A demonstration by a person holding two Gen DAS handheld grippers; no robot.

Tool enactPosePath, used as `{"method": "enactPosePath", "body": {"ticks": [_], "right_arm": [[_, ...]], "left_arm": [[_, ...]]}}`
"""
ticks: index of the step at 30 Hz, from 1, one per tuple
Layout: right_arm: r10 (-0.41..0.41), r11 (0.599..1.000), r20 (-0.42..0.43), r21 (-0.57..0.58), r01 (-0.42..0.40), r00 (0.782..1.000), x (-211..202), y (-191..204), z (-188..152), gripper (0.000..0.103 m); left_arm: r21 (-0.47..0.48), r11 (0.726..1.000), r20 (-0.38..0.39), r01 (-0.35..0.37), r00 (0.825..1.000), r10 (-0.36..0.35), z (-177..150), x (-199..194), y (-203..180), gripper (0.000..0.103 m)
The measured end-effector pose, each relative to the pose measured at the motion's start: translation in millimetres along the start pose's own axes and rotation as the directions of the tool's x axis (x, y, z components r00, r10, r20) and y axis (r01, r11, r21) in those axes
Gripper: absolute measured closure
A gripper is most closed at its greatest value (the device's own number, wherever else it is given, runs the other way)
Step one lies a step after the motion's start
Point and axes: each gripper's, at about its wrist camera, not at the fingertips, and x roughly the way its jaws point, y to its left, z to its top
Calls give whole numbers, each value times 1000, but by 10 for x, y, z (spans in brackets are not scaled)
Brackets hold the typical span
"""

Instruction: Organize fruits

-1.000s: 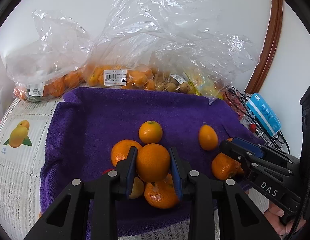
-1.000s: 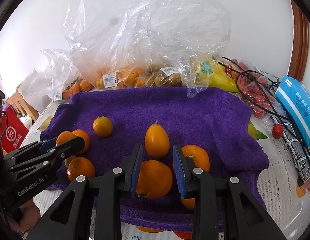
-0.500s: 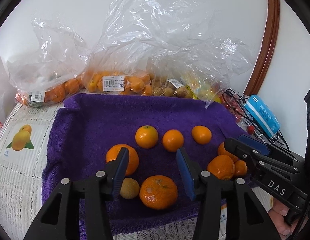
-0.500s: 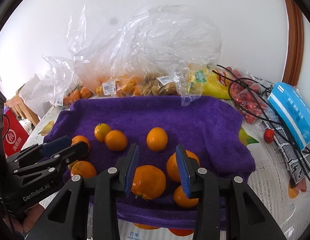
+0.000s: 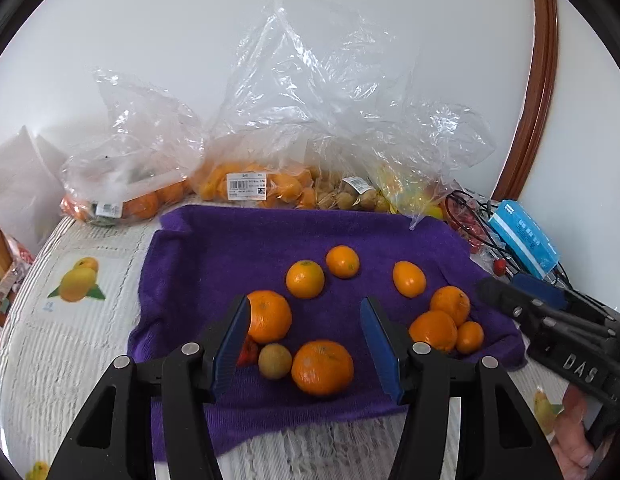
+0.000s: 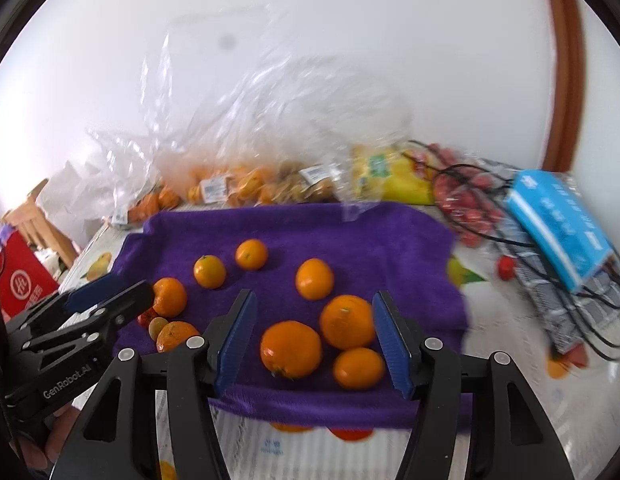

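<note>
Several oranges lie loose on a purple towel (image 5: 214, 248). My left gripper (image 5: 305, 310) hangs over the towel's front, its jaws opening, nothing between the blue pads. A large orange (image 5: 268, 316) sits just behind its left finger, another (image 5: 321, 367) lower down, beside a small brownish fruit (image 5: 274, 361). Three small oranges (image 5: 305, 279) form a row behind. My right gripper (image 6: 314, 307) is also opening and holds nothing; below and beyond its jaws rest three oranges (image 6: 290, 349). Each gripper shows in the other's view: the right gripper (image 5: 509, 298) and the left gripper (image 6: 118, 294).
Clear plastic bags of fruit (image 5: 246, 186) line the wall behind the towel. A blue packet (image 6: 557, 220), black cables (image 6: 521, 240) and red cherry tomatoes (image 6: 469, 216) crowd the right side. A red bag (image 6: 20, 284) stands at the left. The fruit-print tablecloth (image 5: 70, 320) surrounds the towel.
Both grippers were shut on an orange each; both have let go, opened and lifted back. The released oranges now lie on the towel.
</note>
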Motion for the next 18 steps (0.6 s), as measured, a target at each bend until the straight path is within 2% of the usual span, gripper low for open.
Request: {"method": "enactPosePath", "body": {"ticks": [2,8,11,13,18], "right_arm": [[-14,1000,6,25,13,1000,-168,-48,-8,43],[-91,995,36,46,89,995,-822,-78,-162,42],[-86,995,32,43,85,996,-1105,-67,-301,38],[-91,995,37,45,90,995,-1282,-56,-399,33],[-88,996,71,34,85,994,-1717,16,-591,19]], "left_arm": [[-3,1000,-7,13,1000,-13,-45,-132,-11,46],[-12,1000,22,11,1000,-11,-170,-658,-104,29],[-4,999,16,32,999,-32,-263,-909,-167,22],[13,999,12,43,999,-43,-339,-1064,-223,22],[24,999,39,21,999,-22,-483,-1487,-285,15]]}}
